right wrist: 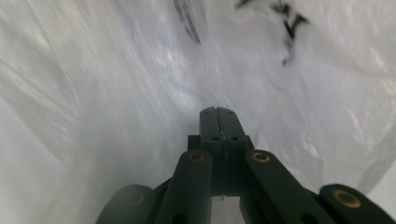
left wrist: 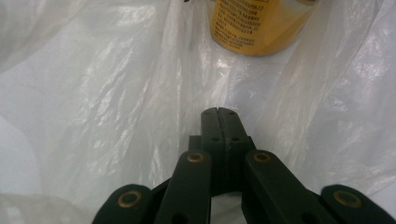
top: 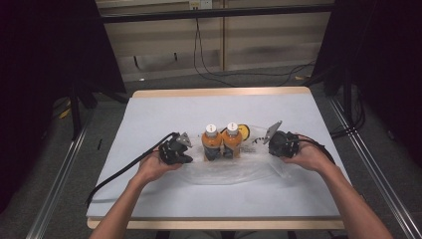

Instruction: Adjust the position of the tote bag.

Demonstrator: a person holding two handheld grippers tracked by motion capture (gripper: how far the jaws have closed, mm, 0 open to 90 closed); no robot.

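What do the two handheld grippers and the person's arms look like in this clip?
Both the left gripper and right gripper are black, with flat paired jaws on link arms pinned by brass-coloured rivets. In the high view each carries a grey three-cornered plate and trails a black cable. The forearms are bare, with no sleeves in view.

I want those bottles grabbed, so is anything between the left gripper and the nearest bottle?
Yes. The clear plastic bag lies between the shut left gripper and the orange bottle; the film wraps in front of the bottle.

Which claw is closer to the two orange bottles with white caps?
Left. The left claw sits just beside the orange bottles with white caps; the right claw is farther off on their other side.
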